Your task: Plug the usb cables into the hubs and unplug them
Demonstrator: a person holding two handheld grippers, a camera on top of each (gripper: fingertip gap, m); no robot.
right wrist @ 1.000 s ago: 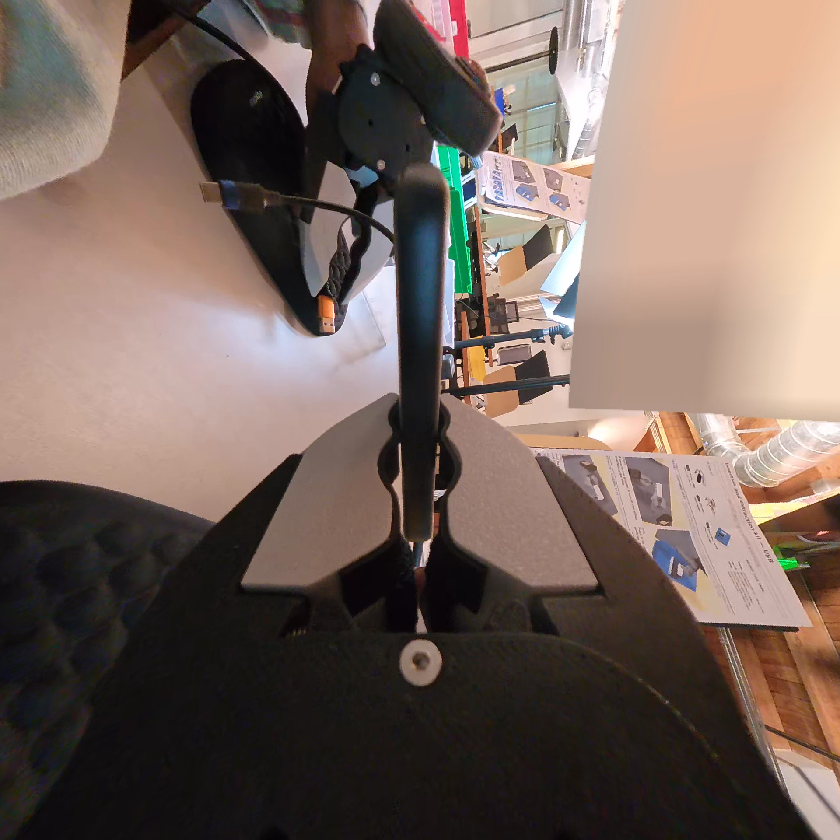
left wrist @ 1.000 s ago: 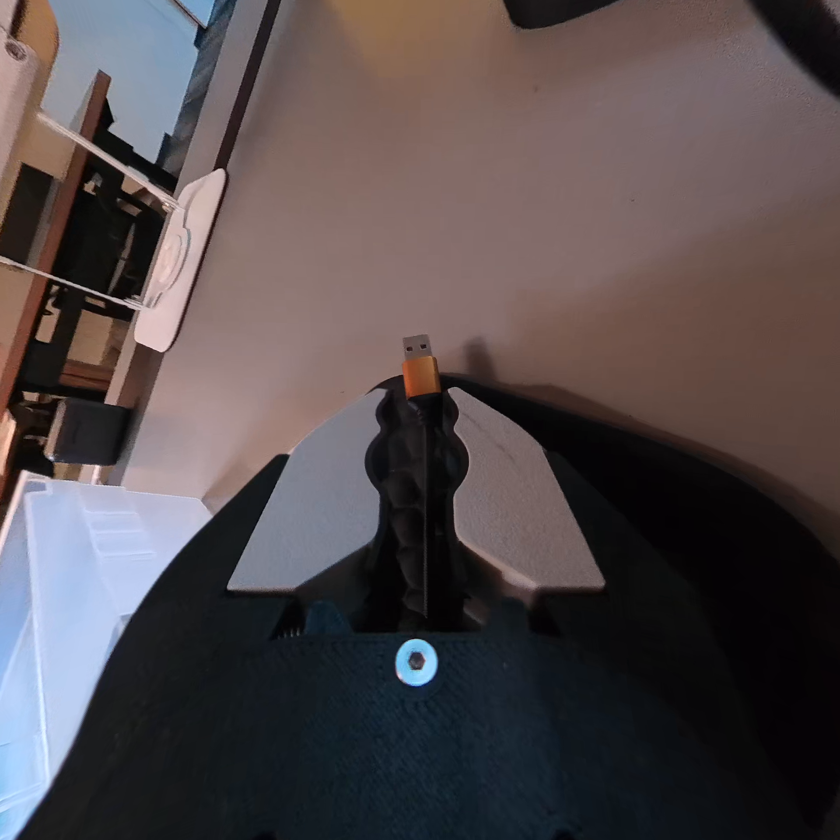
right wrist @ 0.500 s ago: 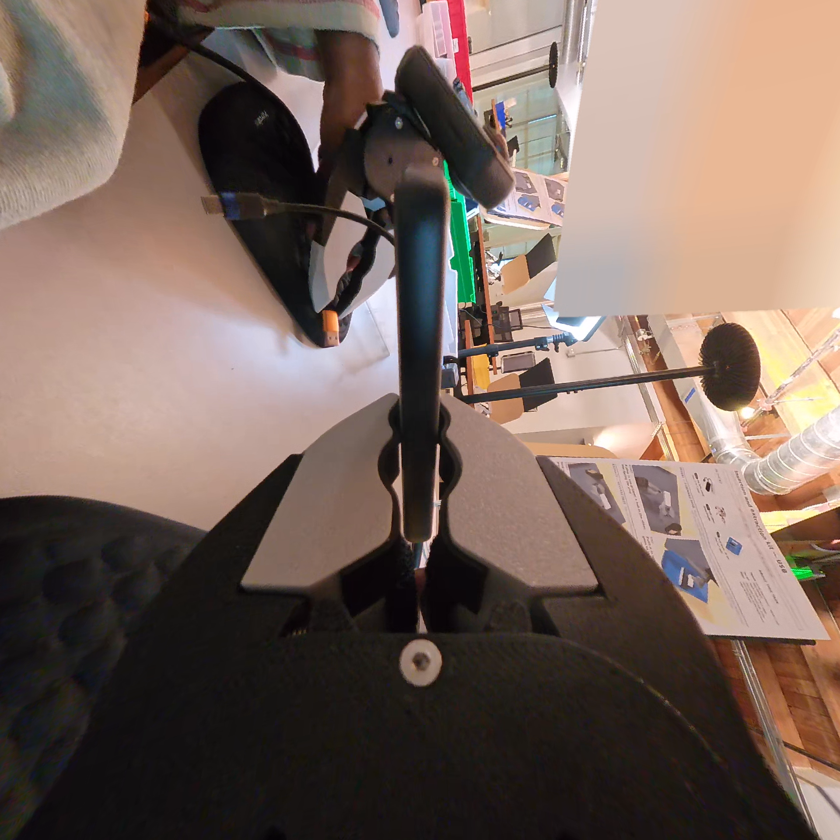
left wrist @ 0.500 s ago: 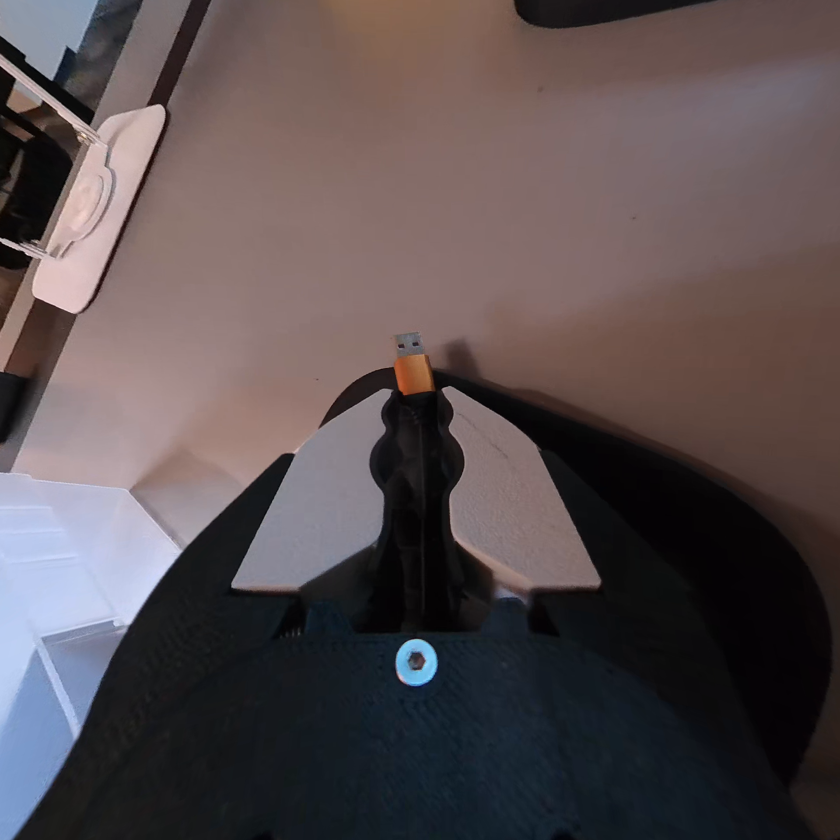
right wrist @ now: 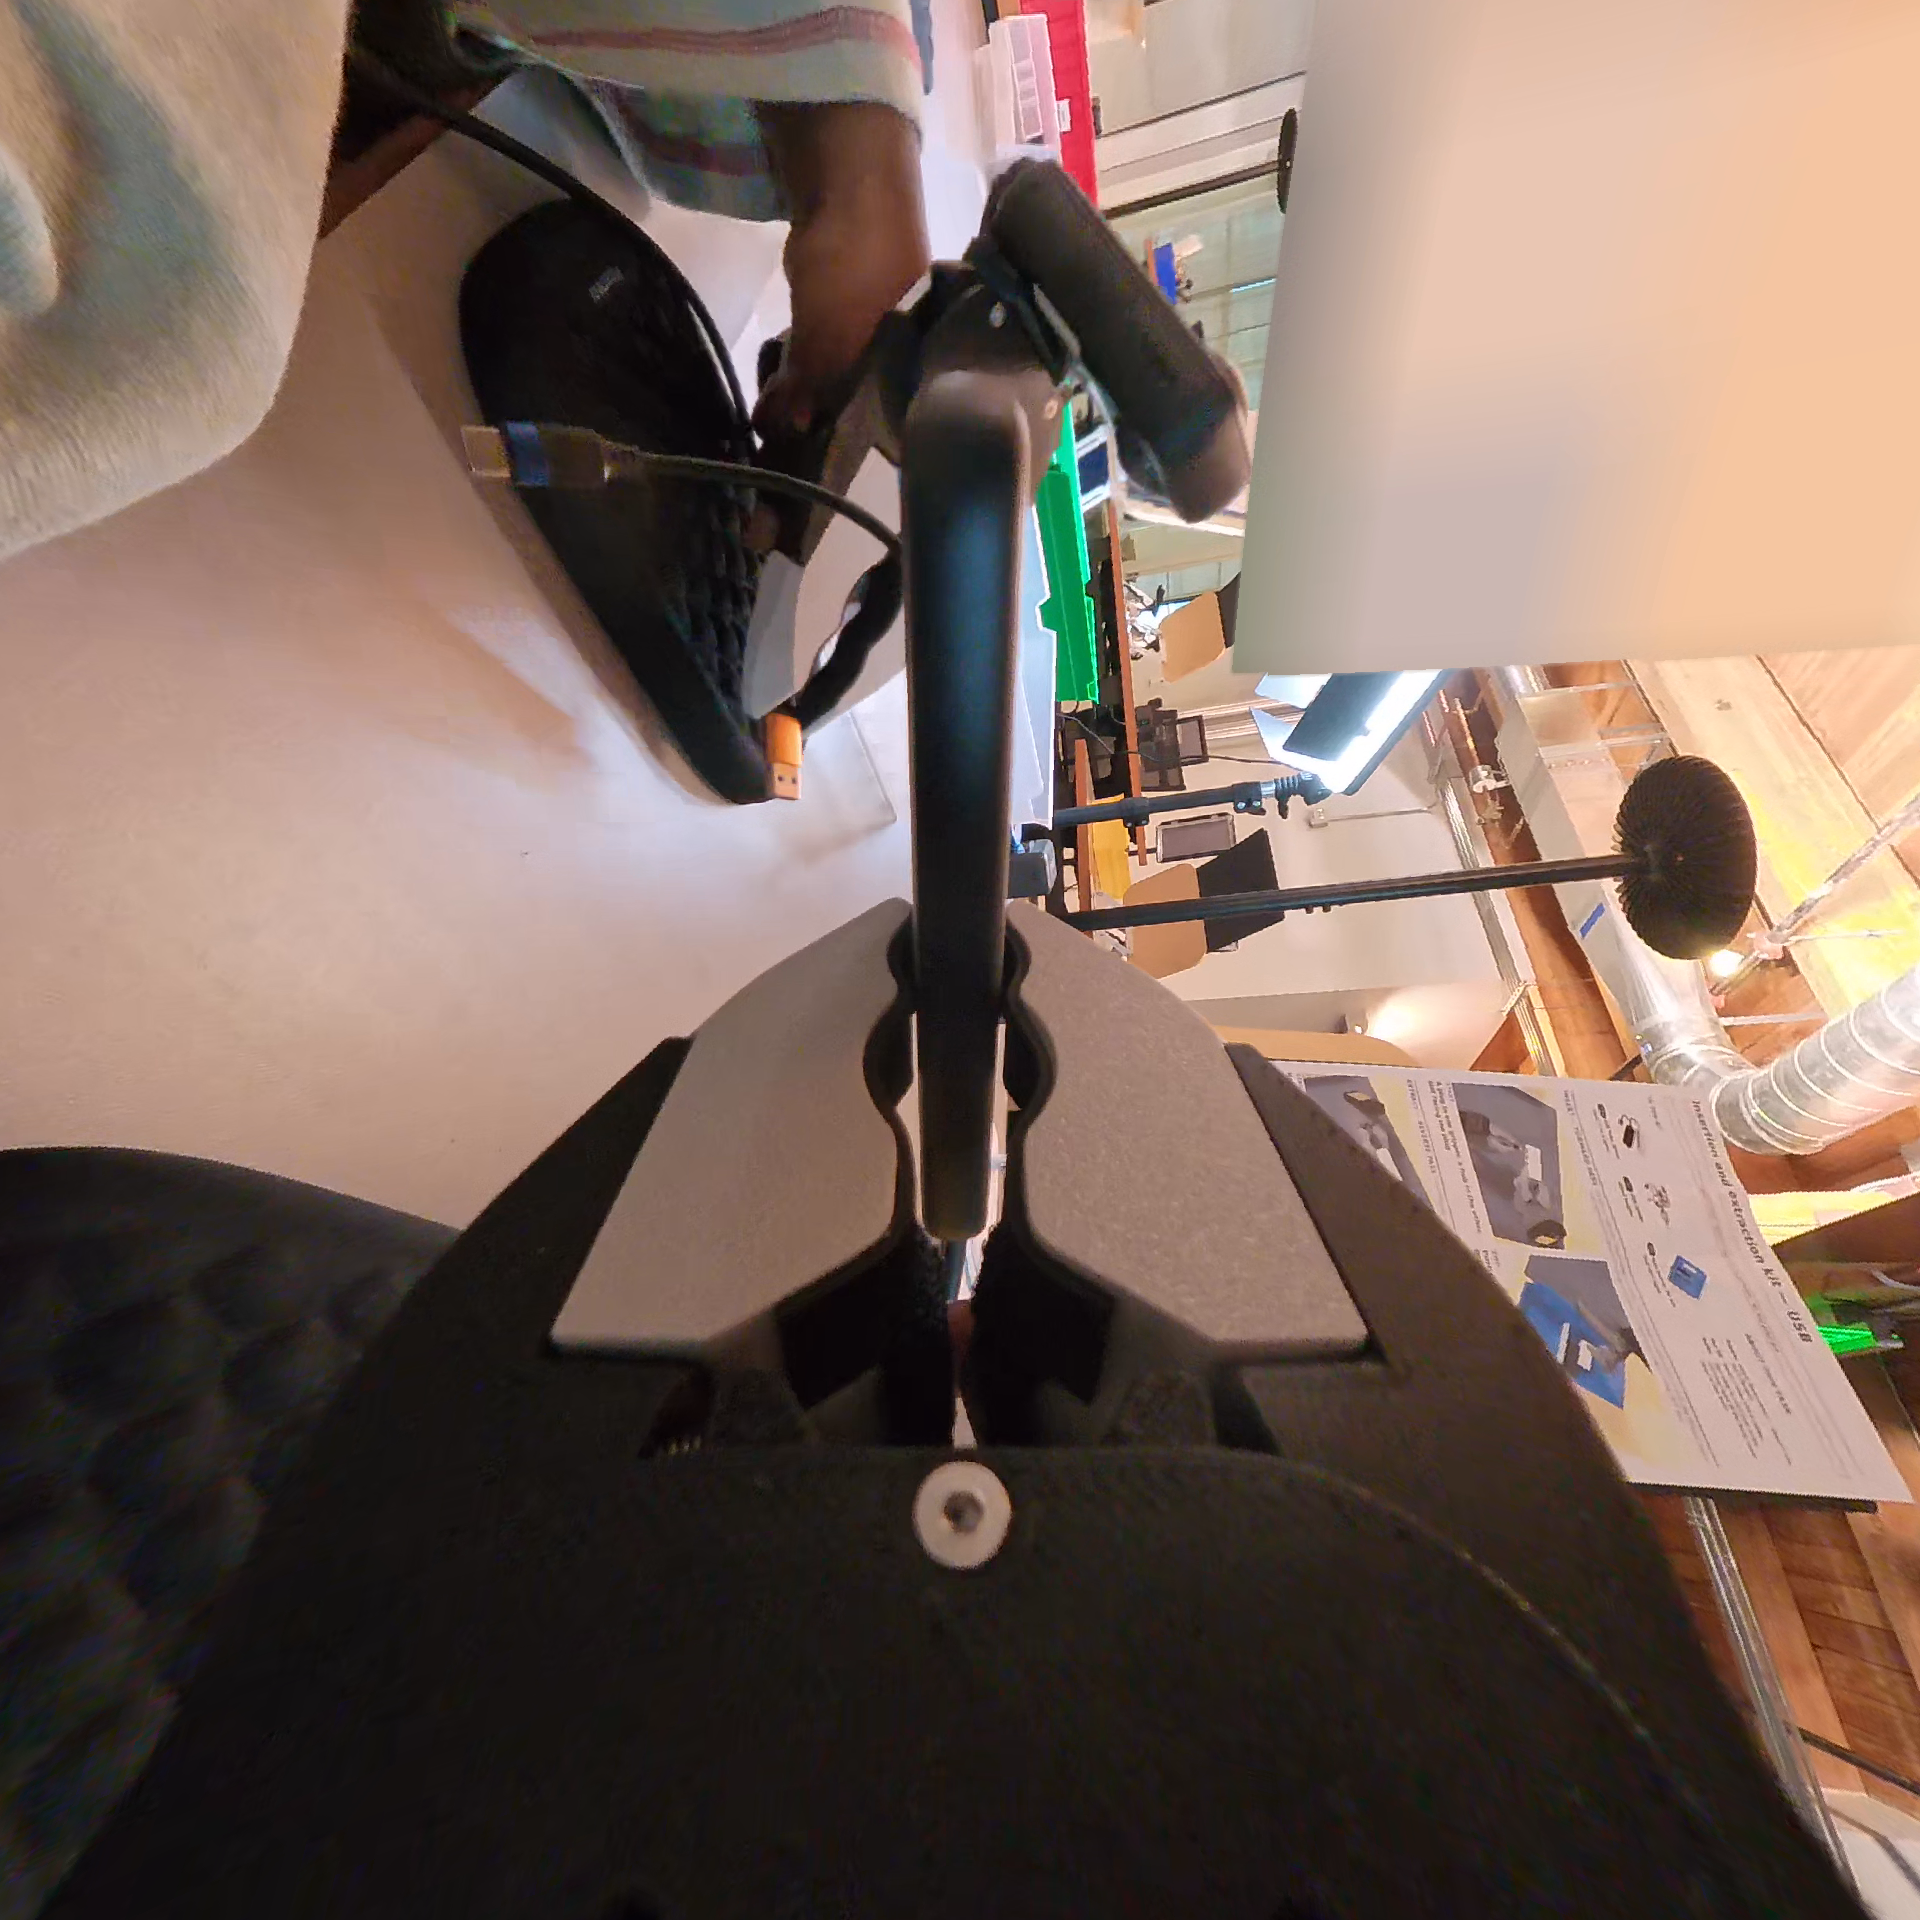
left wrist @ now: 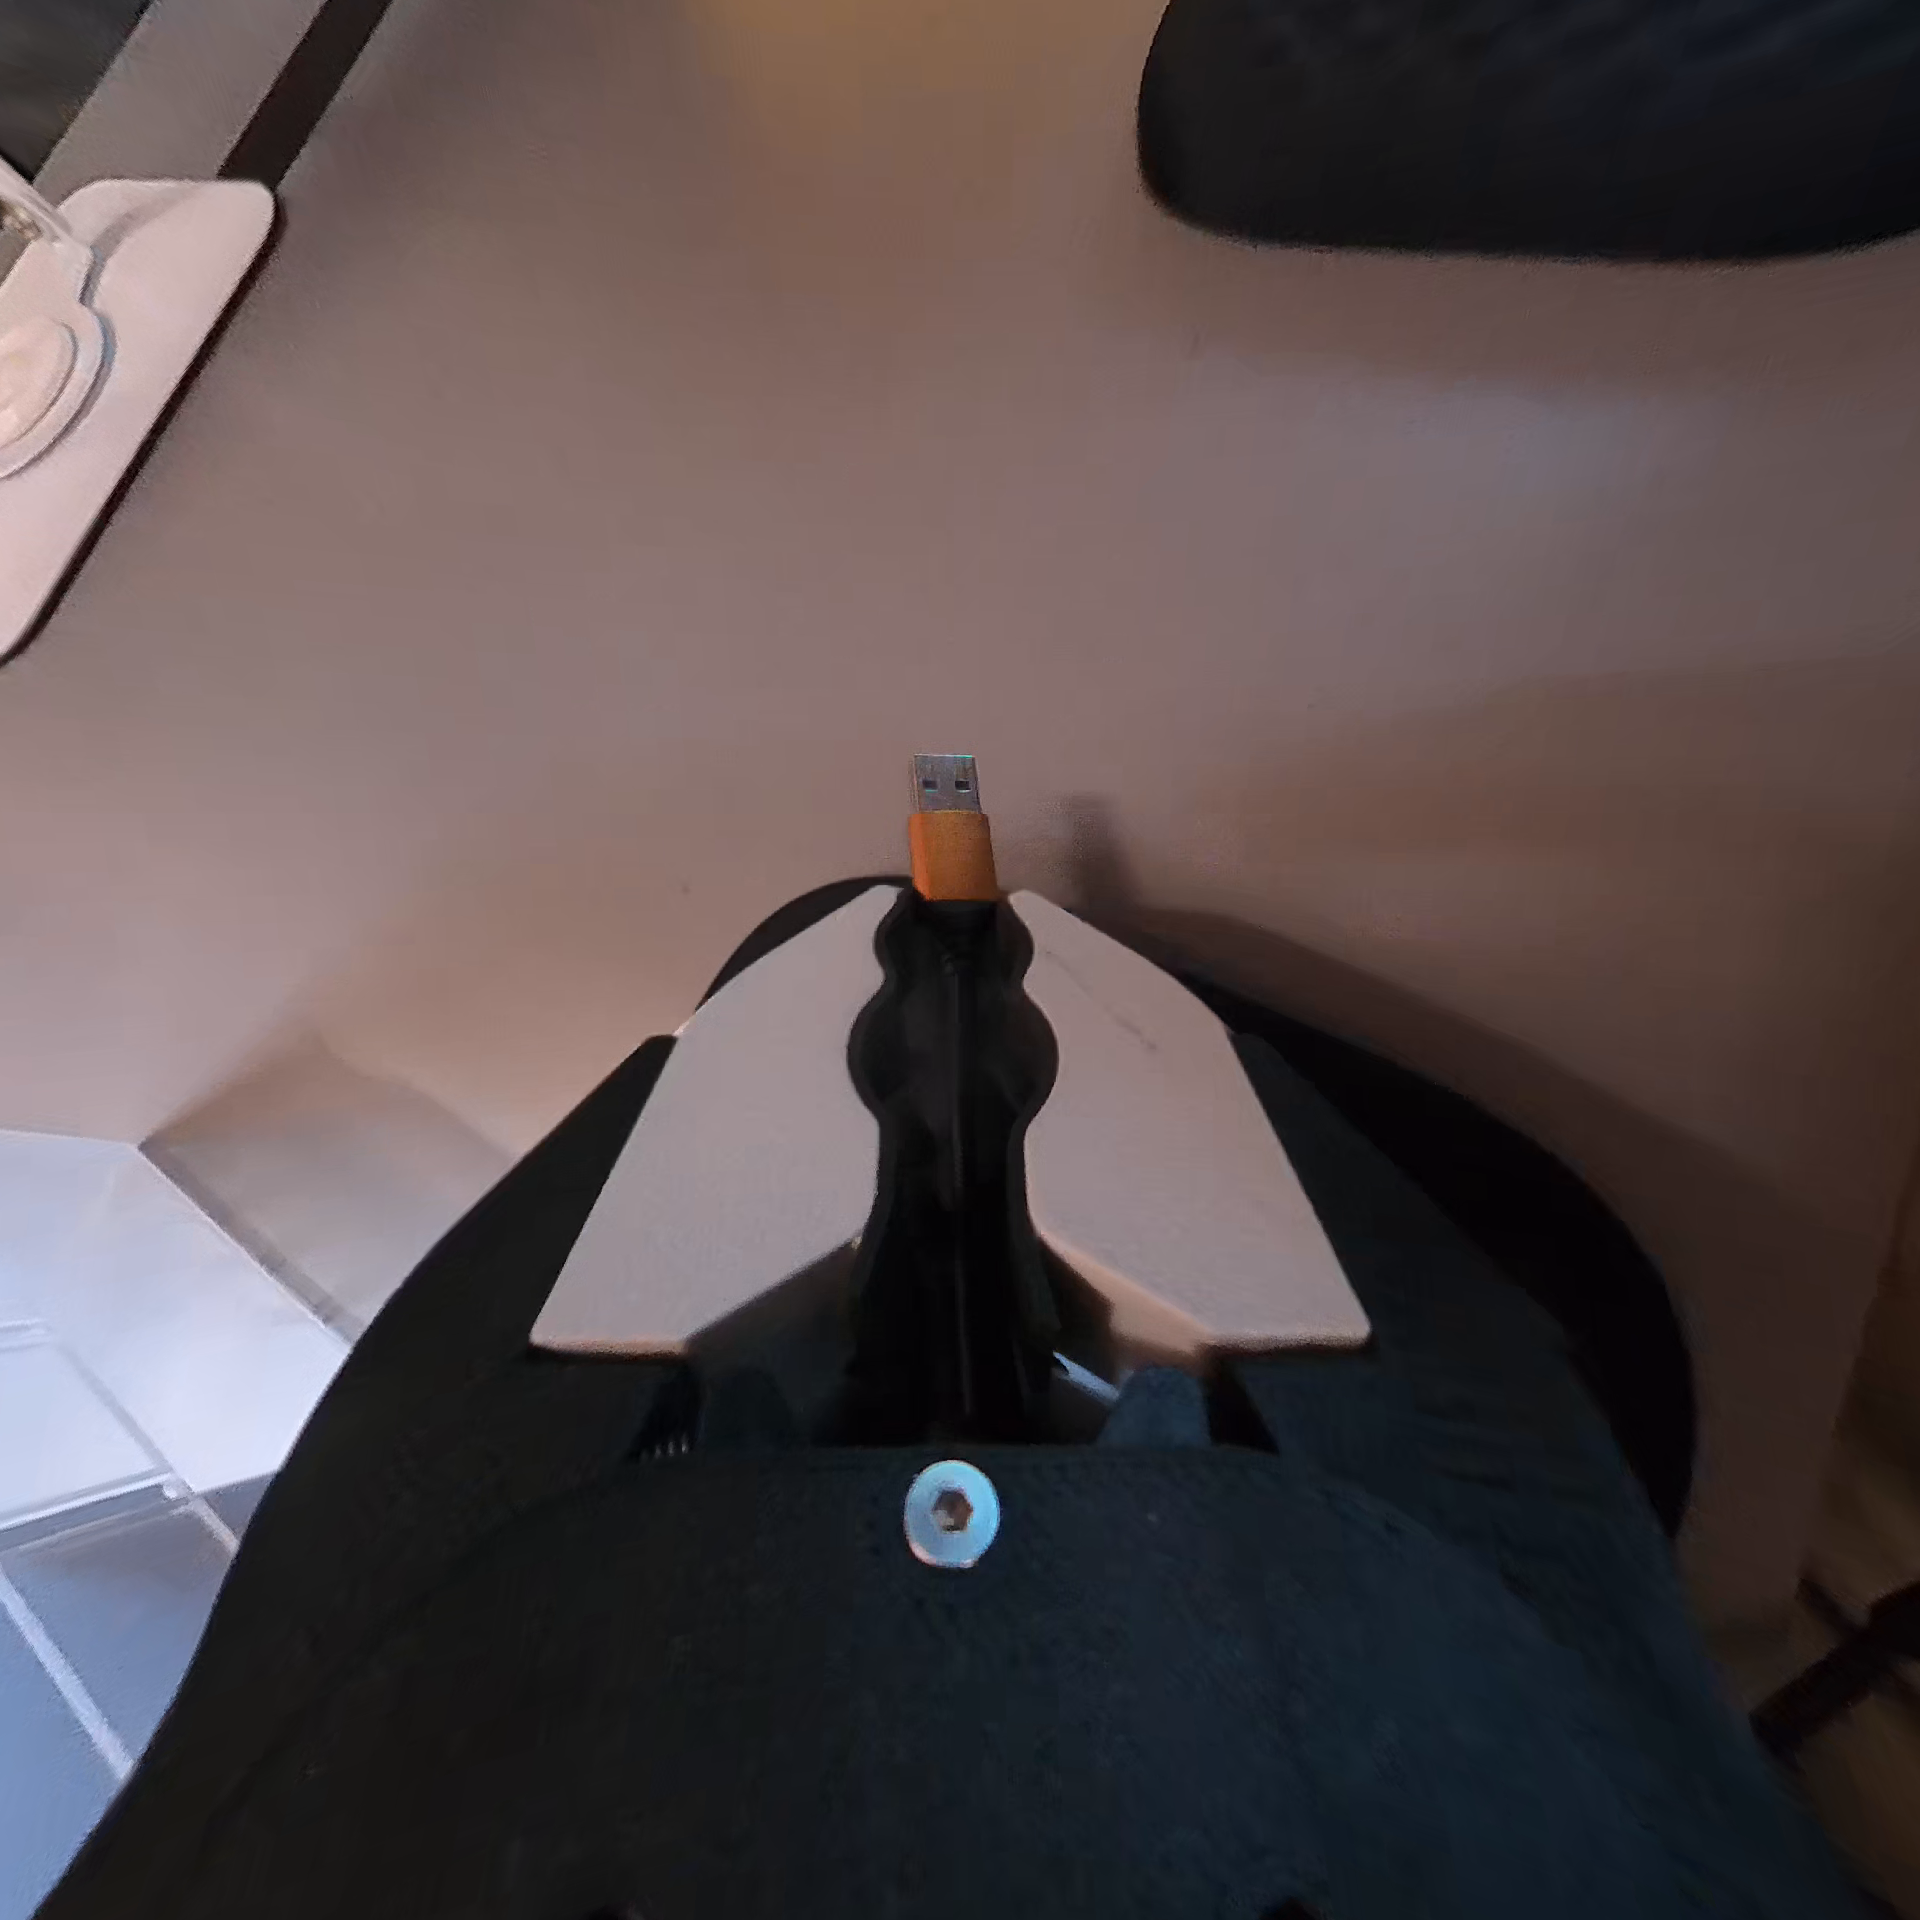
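My left gripper is shut on an orange USB plug, whose metal tip sticks out past the fingertips above the pale table. My right gripper is shut on a slim black hub, seen edge-on and standing out in front of the fingers. In the right wrist view the left gripper shows farther off to the hub's left, with the orange plug in it. A second plug with a blue band hangs free on a black cable near it.
A clear plastic box sits at the lower left. A white pad with a clear stand lies at the upper left, at the table edge. A person's hand holds the left gripper. A printed sheet lies to the right.
The left view has swung: the white pad slid toward the left edge and a dark shape grew at the top right. Both grips are unchanged.
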